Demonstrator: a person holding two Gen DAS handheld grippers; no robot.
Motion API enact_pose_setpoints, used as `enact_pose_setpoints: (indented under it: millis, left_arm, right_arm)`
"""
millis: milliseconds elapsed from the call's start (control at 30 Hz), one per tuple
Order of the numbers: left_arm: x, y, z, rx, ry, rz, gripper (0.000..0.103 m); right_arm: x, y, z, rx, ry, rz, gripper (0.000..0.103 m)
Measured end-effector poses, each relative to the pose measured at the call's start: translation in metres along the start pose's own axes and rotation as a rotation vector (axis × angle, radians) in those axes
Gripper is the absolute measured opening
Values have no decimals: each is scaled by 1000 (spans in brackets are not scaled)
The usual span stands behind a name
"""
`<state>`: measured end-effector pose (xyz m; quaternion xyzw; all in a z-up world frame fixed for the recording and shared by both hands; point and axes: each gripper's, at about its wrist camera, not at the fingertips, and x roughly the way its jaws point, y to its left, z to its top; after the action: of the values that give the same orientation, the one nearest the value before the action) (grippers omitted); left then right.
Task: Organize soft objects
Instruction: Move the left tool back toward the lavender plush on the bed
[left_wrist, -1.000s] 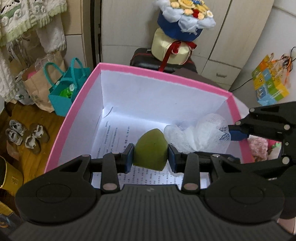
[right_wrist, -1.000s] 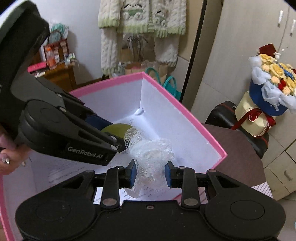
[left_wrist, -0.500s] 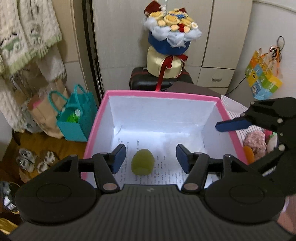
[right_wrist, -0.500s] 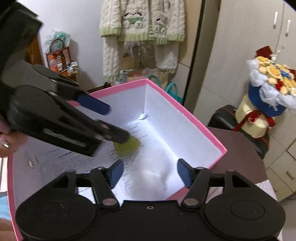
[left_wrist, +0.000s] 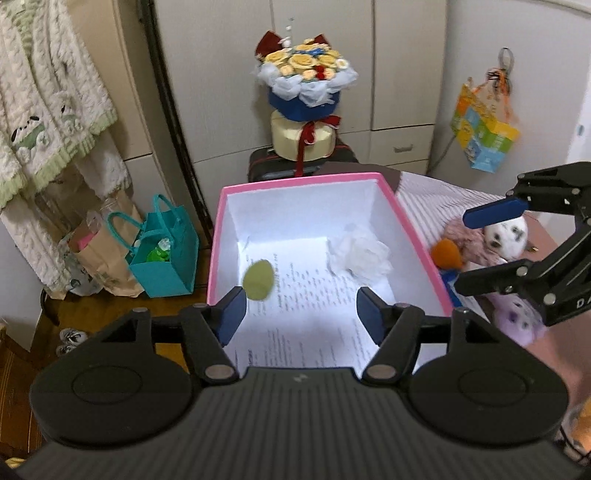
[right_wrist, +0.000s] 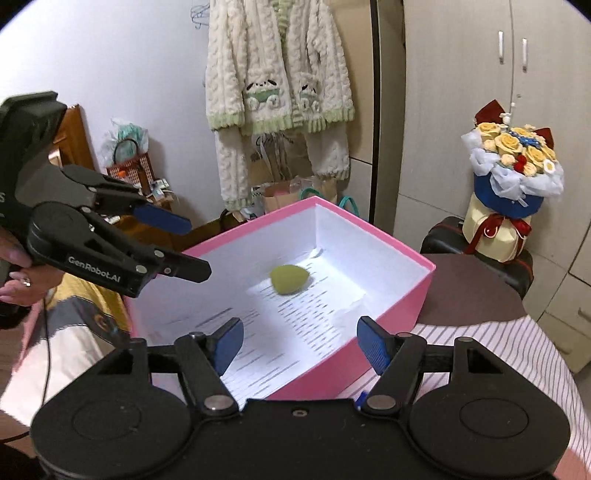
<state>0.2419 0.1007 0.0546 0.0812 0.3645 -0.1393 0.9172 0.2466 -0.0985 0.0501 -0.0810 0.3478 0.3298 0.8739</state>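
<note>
Soft objects so far boxed: green sponge (left_wrist: 258, 279) and white mesh puff (left_wrist: 360, 254), both lying on the printed paper (left_wrist: 306, 306) lining the pink box (left_wrist: 423, 254); sponge at centre-left of the left wrist frame, puff toward the right wall, the two well apart; in the right wrist frame the sponge (right_wrist: 290, 279) sits mid-box, and I cannot make out the puff there.

Left gripper (left_wrist: 301, 314): jaws opening, nothing between them; sponge shows just past the left pad, not touched. Right gripper (right_wrist: 299, 345): jaws standing apart, empty; seen also at the right edge of the left wrist frame (left_wrist: 480, 251), above the plush pile.

Remaining items, right of the box on the striped cloth (left_wrist: 436, 195): pink plush (left_wrist: 461, 236), white round plush (left_wrist: 508, 232), orange piece (left_wrist: 447, 254), purple plush (left_wrist: 517, 317); partly hidden by the right gripper, details blurred.

Handling judgement: all appear light and compressible; plush will yield under the pads, so a grip across the fullest part of the body should hold better than a pinch on an ear or limb, which may stretch or slip; fabric nap likely gives fair friction; no breakage risk. Mesh puff snags easily on pad edges. Sponge is rounded and may roll on the smooth paper if nudged.

Task judged partway: two in, several outside.
</note>
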Motion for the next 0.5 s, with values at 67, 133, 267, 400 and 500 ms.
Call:
enact_pose_setpoints:
  millis: [67,133,267,400,500]
  left_arm:
    - [-11,-6,-6,15,-7,-24,67]
    - [-22,-11,-13,29,-10,-53,69]
    - [-41,-25,-25,58,-11,-90,70]
    - [-56,-36,-34,93,-13,-106,71]
    - [-68,-45,-41,117,-22,-119,72]
  right_arm:
    - [-14,11,-6,-5,-8,-8,73]
    - [-27,21,-10,-14,-15,-16,73]
    - [-49,38,-21,-21,-18,-32,75]
    - [-69,53,-31,-24,-19,-37,76]
    - [-81,61,-38,-20,-17,-45,77]
